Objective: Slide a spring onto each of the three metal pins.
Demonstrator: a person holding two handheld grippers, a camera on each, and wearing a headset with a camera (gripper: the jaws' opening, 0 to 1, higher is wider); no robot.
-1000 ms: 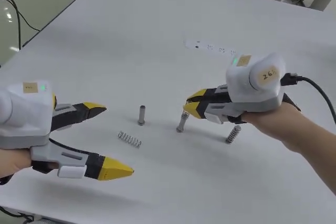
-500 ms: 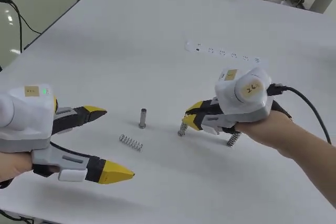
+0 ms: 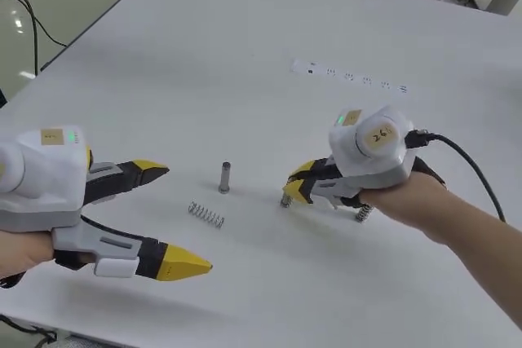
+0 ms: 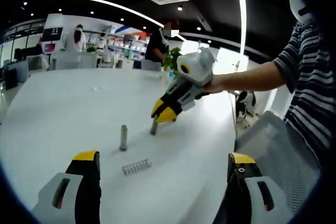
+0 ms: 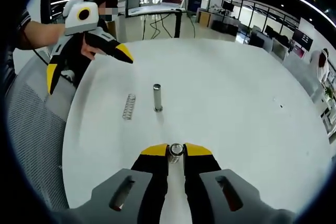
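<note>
step, judged: finishing sprung middle pin [image 5: 176, 149] | right gripper [image 3: 292, 189] clenched on it, mid-desk | left gripper [image 3: 183, 218] released, by near edge | next: likely grasp loose spring [image 3: 205, 214] lying near bare pin [image 3: 225, 177], thread it on

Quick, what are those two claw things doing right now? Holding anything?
Left gripper: open, holding nothing.
Right gripper: fingers closed on an upright spring.
</note>
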